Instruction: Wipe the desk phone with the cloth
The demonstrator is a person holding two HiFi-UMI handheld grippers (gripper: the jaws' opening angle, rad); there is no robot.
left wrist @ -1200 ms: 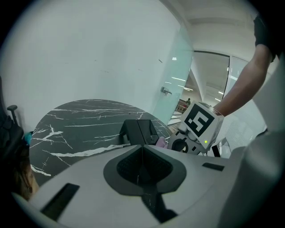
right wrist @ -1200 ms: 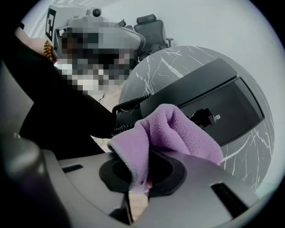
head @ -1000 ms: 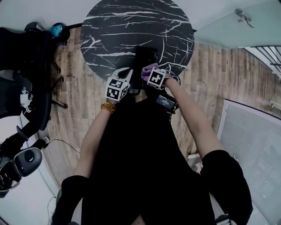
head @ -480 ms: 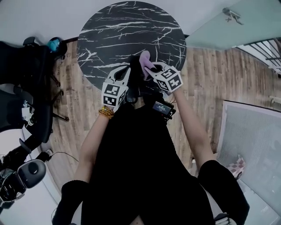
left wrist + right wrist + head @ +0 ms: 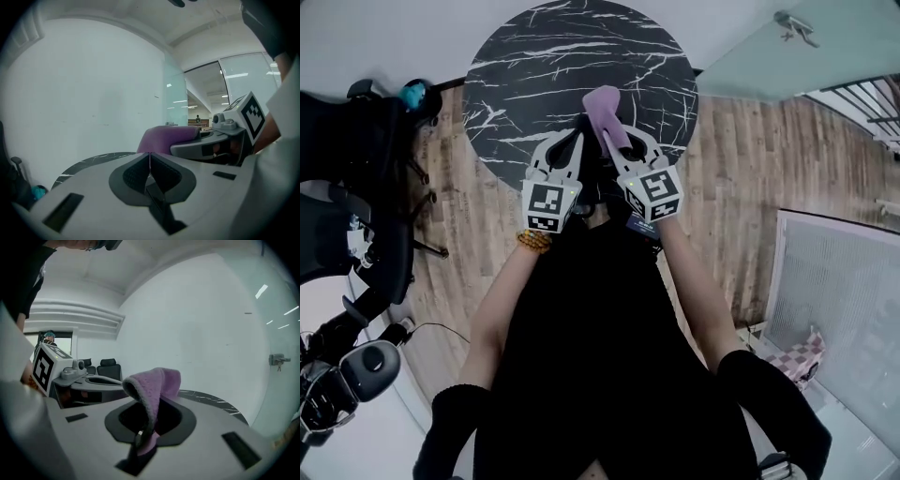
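A purple cloth (image 5: 602, 108) sticks up from my right gripper (image 5: 617, 142), which is shut on it above the near part of the round black marble table (image 5: 534, 56). In the right gripper view the cloth (image 5: 154, 385) folds over the jaws of that gripper (image 5: 149, 420). My left gripper (image 5: 570, 142) hangs beside it on the left, shut with nothing in it; its pads (image 5: 161, 171) meet. The left gripper view shows the cloth (image 5: 166, 138) just ahead. Only a dark sliver of the desk phone (image 5: 592, 178) shows between the two grippers.
Black office chairs (image 5: 356, 141) stand left of the table on the wooden floor (image 5: 741, 159). A glass wall (image 5: 769, 56) runs at the upper right, a white panel (image 5: 834, 281) lies at the right, and a dark machine (image 5: 342, 370) sits at the lower left.
The right gripper has lifted the cloth from near the table's front edge up and over the table. The left gripper has edged closer beside it.
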